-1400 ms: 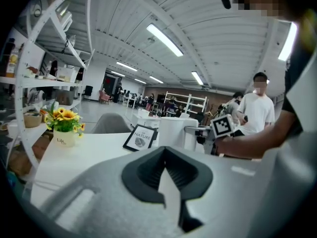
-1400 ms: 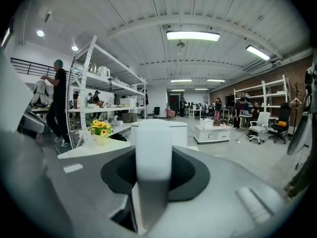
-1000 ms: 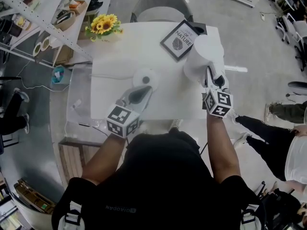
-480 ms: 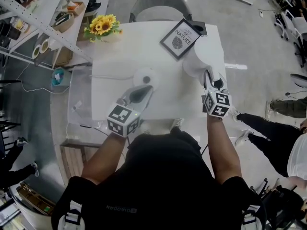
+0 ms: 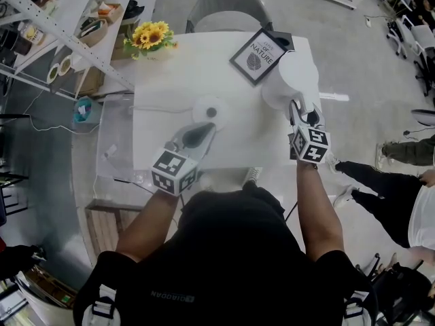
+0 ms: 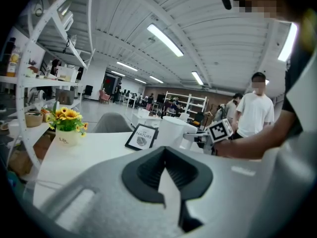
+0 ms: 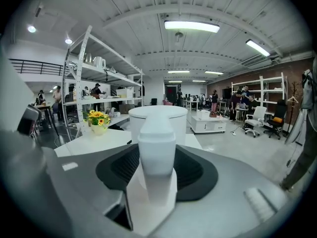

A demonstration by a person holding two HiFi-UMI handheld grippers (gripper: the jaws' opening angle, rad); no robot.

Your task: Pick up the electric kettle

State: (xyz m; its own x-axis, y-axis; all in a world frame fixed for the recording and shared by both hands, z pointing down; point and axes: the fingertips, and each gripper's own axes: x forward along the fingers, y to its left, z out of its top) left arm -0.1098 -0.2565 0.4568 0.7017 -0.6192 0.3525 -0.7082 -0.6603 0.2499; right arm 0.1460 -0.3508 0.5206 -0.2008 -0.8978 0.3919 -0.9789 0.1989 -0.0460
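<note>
White bench [image 5: 170, 73] fills the middle of the head view. Electric kettle [image 5: 292, 73], white and upright, stands at the bench's 2 o'clock edge, with its handle [image 7: 156, 143] turned to 6 o'clock, toward the person. Framed card [image 5: 259, 54] sits just beside the kettle at its 10 o'clock. Flower pot [image 5: 148, 36] is at the bench's 10 o'clock corner, well apart. Right gripper [image 5: 304, 114] is at the kettle's 6 o'clock. Its jaws have just been opening and stand wide, with the handle between them and dark pad showing either side, so no squeeze yet. Left gripper [image 5: 197, 133] is near bench centre, tips together, empty. Judgement: the step in hand is seating the grip. Keep the handle centred, push in deep, close square on its straight part, then lift straight up. An off-centre hold would likely let the body swing. Fill level cannot be told.
</note>
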